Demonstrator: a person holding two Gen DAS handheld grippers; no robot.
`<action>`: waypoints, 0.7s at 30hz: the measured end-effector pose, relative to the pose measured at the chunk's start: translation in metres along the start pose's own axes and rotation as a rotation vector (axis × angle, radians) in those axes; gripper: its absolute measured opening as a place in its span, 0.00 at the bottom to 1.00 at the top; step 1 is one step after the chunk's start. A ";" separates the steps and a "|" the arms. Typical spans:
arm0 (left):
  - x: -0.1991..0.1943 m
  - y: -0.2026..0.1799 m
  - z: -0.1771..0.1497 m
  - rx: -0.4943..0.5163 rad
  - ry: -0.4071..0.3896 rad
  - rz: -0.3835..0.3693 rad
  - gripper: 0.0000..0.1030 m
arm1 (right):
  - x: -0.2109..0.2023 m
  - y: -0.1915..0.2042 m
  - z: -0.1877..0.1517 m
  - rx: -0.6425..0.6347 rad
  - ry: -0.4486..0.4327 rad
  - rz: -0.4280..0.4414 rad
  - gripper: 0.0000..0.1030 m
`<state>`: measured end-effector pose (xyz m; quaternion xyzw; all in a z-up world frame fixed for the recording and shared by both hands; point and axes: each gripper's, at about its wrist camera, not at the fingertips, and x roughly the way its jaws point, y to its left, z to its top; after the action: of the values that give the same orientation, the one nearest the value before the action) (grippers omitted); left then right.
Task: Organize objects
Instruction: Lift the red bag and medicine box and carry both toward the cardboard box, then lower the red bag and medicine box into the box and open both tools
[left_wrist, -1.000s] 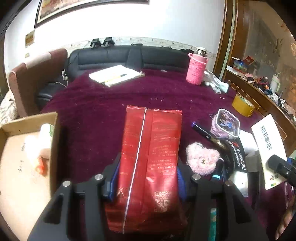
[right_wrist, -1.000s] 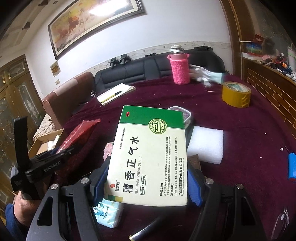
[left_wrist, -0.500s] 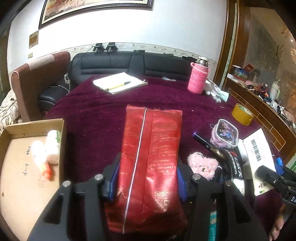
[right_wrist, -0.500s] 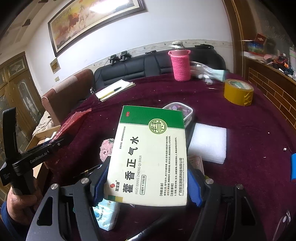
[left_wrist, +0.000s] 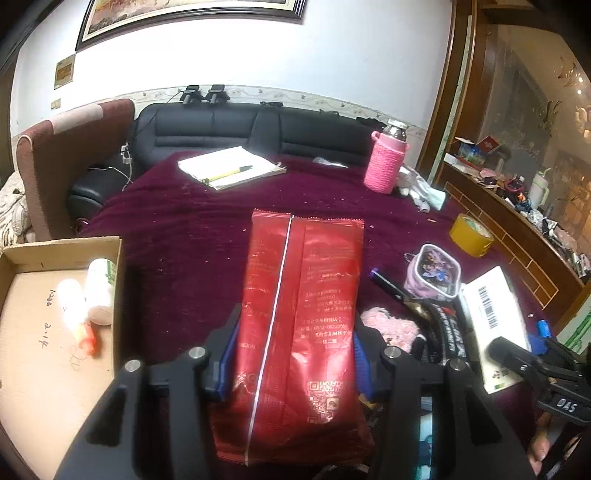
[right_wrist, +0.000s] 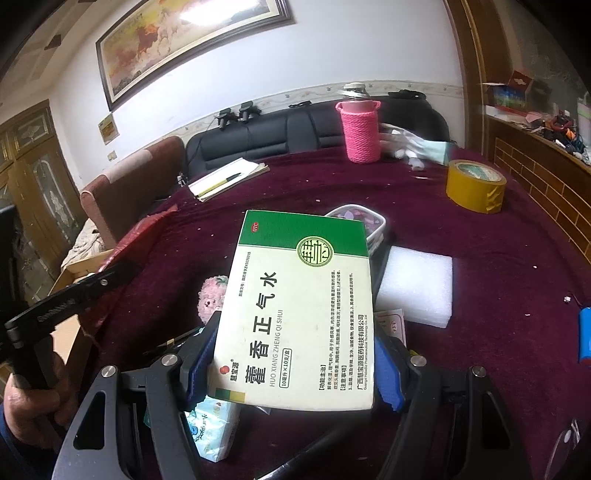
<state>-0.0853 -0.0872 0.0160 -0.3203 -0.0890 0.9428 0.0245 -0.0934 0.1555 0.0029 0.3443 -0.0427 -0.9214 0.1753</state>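
Pouch (left_wrist: 299, 332), red foil, sitting clamped between the jaws of the left gripper (left_wrist: 291, 358), lifted clear of the tabletop (left_wrist: 192, 240); long axis running straight ahead from the jaws, crimped end pointing away, back seam facing up. Carton (right_wrist: 303, 310), green and white, likewise being pinched at its near end by the right gripper (right_wrist: 291, 362), jaws pressing on both long edges, long axis also pointing forward, green band at the far end, printed face up and tilting slightly.

Judging progress as early to middling: cardboard box (left_wrist: 55, 332) to the left of the left jaws already holding a few small white bottles, while plenty is waiting loose. Lying beyond and right of the left jaws: pink plush (left_wrist: 388, 325), marker (left_wrist: 388, 286), lidded tub (left_wrist: 432, 273). Ahead of the right jaws: foam block (right_wrist: 417, 284), tape roll (right_wrist: 474, 184); tissue pack (right_wrist: 210, 432) below them. Likely remaining: carrying both held items leftward to the box, then collecting the rest.
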 end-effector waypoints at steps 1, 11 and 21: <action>-0.002 0.000 0.000 -0.005 -0.002 -0.010 0.48 | -0.002 0.000 0.000 0.007 0.000 -0.003 0.74; -0.057 0.010 0.004 -0.040 -0.063 -0.050 0.48 | -0.033 0.038 0.012 -0.022 0.017 0.048 0.74; -0.115 0.095 0.000 -0.106 -0.069 0.089 0.49 | -0.019 0.132 0.034 -0.136 0.122 0.222 0.75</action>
<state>0.0068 -0.1925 0.0676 -0.2922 -0.1255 0.9473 -0.0374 -0.0626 0.0373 0.0668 0.3800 -0.0073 -0.8745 0.3015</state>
